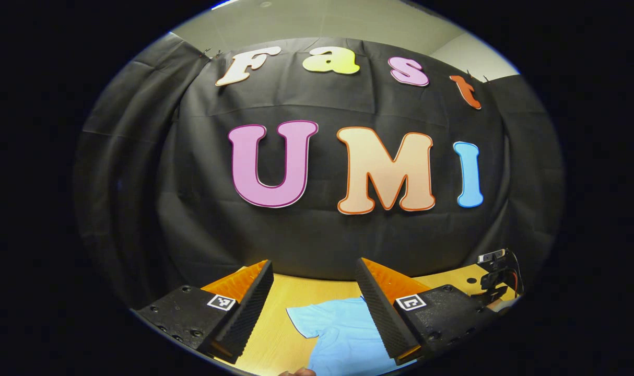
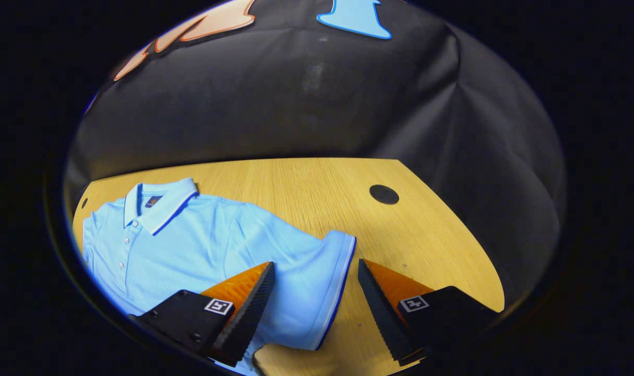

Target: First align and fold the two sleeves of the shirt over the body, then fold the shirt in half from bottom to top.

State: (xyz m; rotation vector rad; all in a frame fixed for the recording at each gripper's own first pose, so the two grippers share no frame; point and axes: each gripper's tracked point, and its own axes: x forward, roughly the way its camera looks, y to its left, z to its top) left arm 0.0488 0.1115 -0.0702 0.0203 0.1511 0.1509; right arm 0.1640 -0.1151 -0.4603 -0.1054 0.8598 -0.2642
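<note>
A light blue polo shirt [image 2: 202,245] lies flat on the wooden table [image 2: 317,193], collar [image 2: 160,203] toward the back wall. Its sleeve [image 2: 317,282] with a dark-edged cuff stretches out to the side. My right gripper [image 2: 315,271] hangs open just above that sleeve, the cuff lying between its fingers. In the left gripper view the shirt's other sleeve [image 1: 322,318] shows below my left gripper [image 1: 314,269], which is open and held higher, pointing at the wall. The other gripper [image 1: 497,274] shows at the right edge of that view.
A round black grommet [image 2: 384,194] sits in the table right of the shirt. The black cloth wall [image 2: 306,99] stands right behind the table's back edge. Bare wood [image 2: 432,245] lies right of the sleeve.
</note>
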